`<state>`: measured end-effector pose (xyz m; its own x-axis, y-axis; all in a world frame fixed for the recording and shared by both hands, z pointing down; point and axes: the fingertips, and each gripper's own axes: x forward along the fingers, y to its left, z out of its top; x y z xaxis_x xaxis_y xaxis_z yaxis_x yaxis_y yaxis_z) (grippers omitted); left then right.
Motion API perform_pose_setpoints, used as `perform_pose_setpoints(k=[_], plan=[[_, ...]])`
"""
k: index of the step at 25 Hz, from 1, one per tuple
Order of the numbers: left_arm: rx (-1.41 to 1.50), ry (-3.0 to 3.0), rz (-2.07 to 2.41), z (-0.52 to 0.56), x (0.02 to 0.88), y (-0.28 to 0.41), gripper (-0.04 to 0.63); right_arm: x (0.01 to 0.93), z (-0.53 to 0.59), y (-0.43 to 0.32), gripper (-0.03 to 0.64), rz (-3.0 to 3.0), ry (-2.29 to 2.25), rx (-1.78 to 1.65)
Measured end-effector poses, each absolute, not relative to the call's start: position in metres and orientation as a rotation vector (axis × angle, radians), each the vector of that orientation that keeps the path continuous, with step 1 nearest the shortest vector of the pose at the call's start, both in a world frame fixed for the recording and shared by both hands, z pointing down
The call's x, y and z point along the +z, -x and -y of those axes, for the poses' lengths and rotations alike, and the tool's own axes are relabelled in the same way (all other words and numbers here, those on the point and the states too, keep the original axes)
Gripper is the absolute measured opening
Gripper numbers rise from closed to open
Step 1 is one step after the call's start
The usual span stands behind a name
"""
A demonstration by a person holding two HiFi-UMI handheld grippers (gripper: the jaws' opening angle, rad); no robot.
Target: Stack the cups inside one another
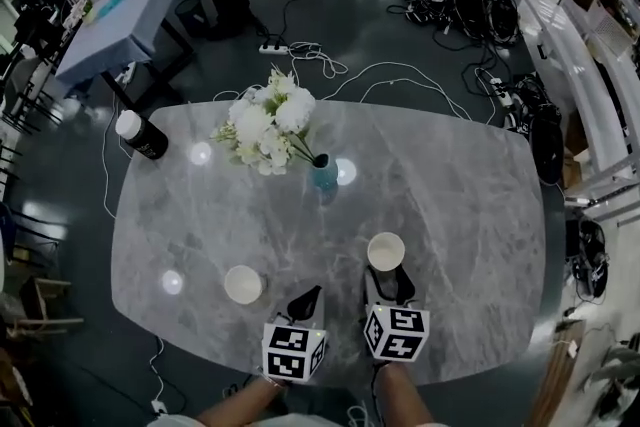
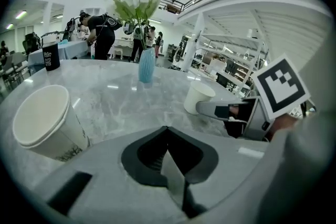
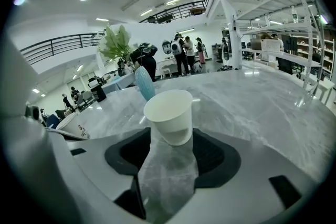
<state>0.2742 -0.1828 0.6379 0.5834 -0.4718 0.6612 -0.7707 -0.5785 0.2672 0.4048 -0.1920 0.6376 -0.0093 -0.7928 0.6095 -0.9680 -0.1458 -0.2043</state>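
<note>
Two white paper cups stand upright on the marble table (image 1: 460,205). One cup (image 1: 243,284) (image 2: 47,123) is just left of my left gripper (image 1: 310,297) (image 2: 167,131), whose jaws meet at a point with nothing in them. The other cup (image 1: 386,251) (image 3: 169,115) (image 2: 198,98) stands at the tips of my right gripper (image 1: 388,279) (image 3: 170,138). Its base sits between the wide-open jaws, and the pads do not seem to press on it. In the left gripper view the right gripper (image 2: 231,110) reaches toward that cup.
A teal vase (image 1: 323,173) (image 2: 147,64) (image 3: 144,83) of white flowers (image 1: 268,122) stands mid-table behind the cups. A black bottle (image 1: 142,136) with a white cap is at the far left edge. Cables and people's legs are on the floor beyond.
</note>
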Motion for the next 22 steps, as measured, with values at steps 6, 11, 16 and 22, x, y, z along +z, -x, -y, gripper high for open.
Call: perform_pose_setpoints(k=[6, 11, 16, 22], plan=[[0.745, -2.255, 0.989, 0.187, 0.645, -0.277, -0.006, 0.641, 0.204, -0.407, 0.212, 1.847, -1.966, 0.872], [0.749, -2.254, 0.979, 0.187, 0.645, -0.282, -0.006, 0.641, 0.205, -0.410, 0.210, 1.833, -1.968, 0.870], [0.755, -2.253, 0.971, 0.187, 0.647, -0.285, -0.006, 0.642, 0.204, -0.413, 0.210, 1.832, -1.973, 0.863], [0.755, -2.257, 0.968, 0.183, 0.646, -0.283, -0.006, 0.638, 0.198, -0.413, 0.210, 1.829, -1.997, 0.859]])
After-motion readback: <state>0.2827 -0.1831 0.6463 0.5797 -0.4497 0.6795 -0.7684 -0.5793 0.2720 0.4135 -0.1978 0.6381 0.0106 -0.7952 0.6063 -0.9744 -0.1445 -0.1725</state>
